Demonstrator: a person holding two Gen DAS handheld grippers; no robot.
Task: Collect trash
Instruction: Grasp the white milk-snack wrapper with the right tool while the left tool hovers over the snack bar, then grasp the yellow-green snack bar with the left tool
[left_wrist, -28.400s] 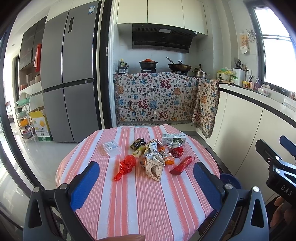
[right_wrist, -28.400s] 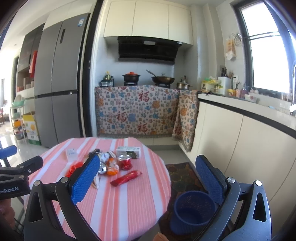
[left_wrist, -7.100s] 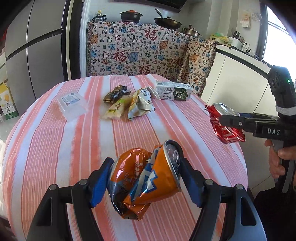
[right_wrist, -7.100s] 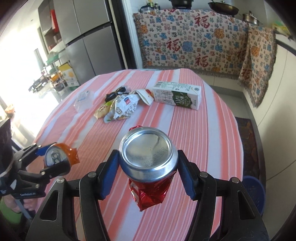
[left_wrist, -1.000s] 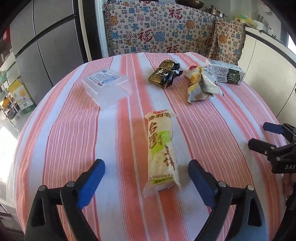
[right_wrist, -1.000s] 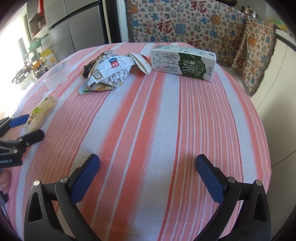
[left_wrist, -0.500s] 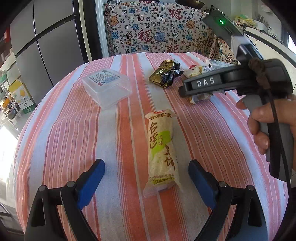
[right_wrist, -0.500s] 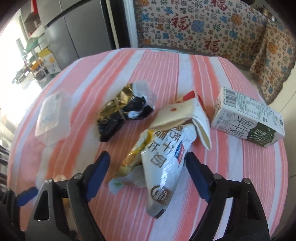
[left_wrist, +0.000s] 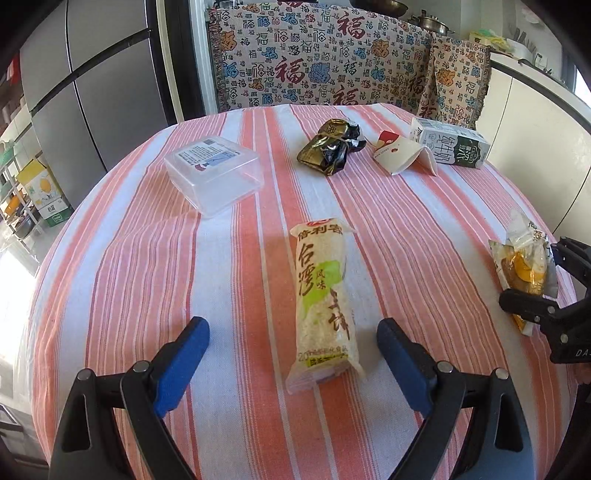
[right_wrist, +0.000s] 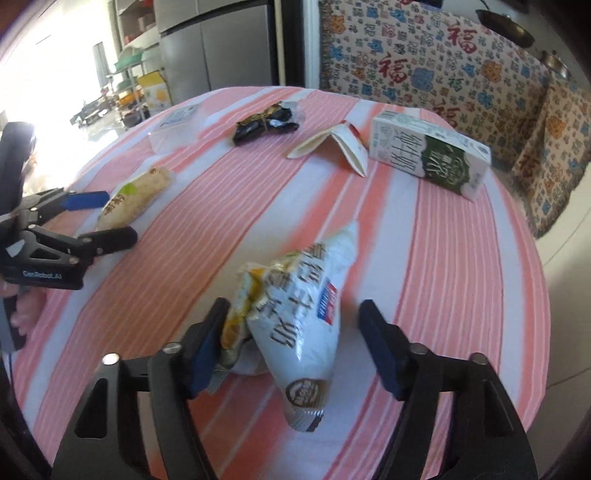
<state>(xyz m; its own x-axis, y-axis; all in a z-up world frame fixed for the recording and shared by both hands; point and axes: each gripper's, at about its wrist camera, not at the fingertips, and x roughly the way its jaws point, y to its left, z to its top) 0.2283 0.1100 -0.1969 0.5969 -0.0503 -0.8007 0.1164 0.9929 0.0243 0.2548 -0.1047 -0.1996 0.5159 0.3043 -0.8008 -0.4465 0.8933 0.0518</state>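
Observation:
A long yellow-green snack packet (left_wrist: 325, 295) lies on the striped tablecloth (left_wrist: 110, 258) between the fingers of my open left gripper (left_wrist: 291, 363), untouched by either pad. In the right wrist view this packet (right_wrist: 129, 199) and the left gripper (right_wrist: 92, 218) show at the left. A crumpled white and yellow wrapper (right_wrist: 295, 317) sits between the fingers of my right gripper (right_wrist: 293, 350), whose jaws are opening. The left pad touches the wrapper, while the right pad stands clear of it. The left wrist view shows that wrapper (left_wrist: 524, 266) and right gripper (left_wrist: 532, 280) near the table's right edge.
At the far side lie a clear plastic box (left_wrist: 212, 173), a dark gold wrapper (left_wrist: 330, 149), a folded paper piece (left_wrist: 400, 157) and a green and white milk carton (right_wrist: 428, 158). A patterned cloth hangs behind, with a grey fridge to the left.
The right gripper closed around the white wrapper in the table's middle and brought it to the near right edge, where its jaws have widened. The left gripper and the long packet have not moved.

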